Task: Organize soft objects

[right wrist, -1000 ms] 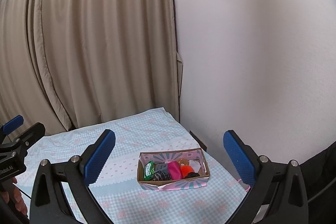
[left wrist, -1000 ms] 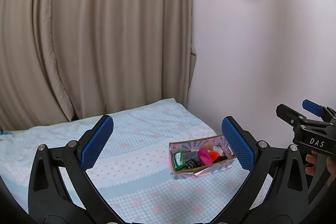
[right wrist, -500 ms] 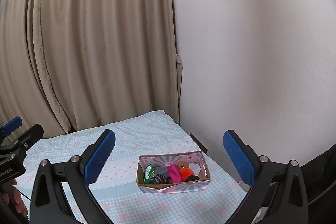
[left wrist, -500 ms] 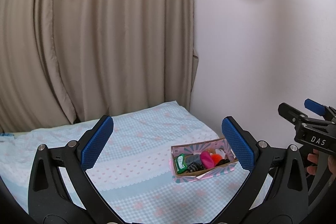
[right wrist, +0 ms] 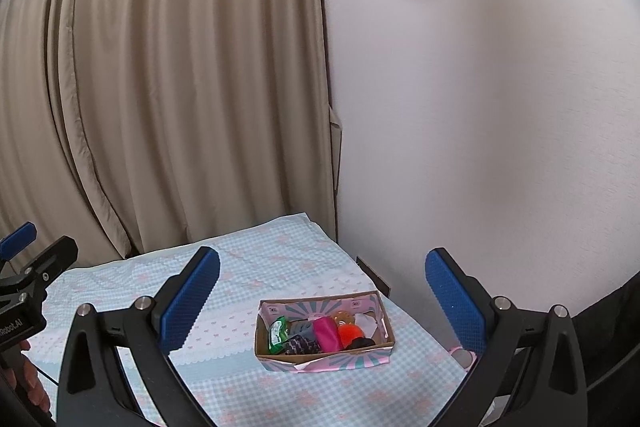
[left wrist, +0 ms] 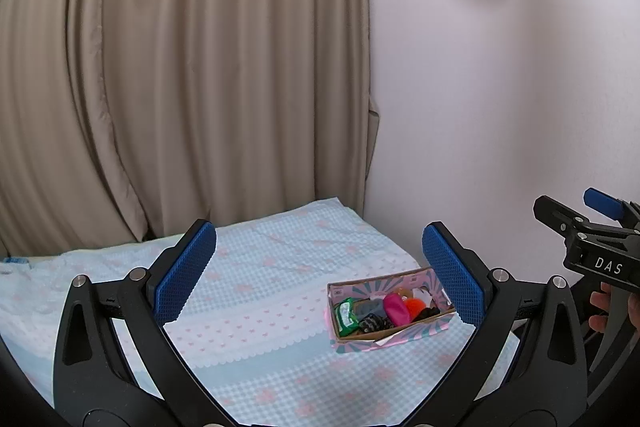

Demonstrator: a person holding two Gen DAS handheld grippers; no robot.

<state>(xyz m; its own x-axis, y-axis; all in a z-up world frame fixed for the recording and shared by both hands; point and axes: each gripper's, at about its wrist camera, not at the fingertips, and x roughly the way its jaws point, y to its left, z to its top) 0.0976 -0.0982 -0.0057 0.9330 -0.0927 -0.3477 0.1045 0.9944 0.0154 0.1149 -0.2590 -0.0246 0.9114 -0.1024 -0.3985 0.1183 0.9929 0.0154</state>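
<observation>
A small pink and teal cardboard box sits on the blue checked cloth, near the right edge. Inside lie several soft objects: a green one, a dark patterned one, a magenta one, an orange one and a white one. My left gripper is open and empty, held above and back from the box. My right gripper is open and empty, also held back from the box. Each gripper shows at the edge of the other's view.
The cloth-covered surface runs back to beige curtains and a white wall on the right. A wall fitting sits low by the cloth's right edge.
Both grippers have drawn back or tilted up a little; the box sits slightly lower in both views. Both stay open and empty. The box has not moved on the cloth.
</observation>
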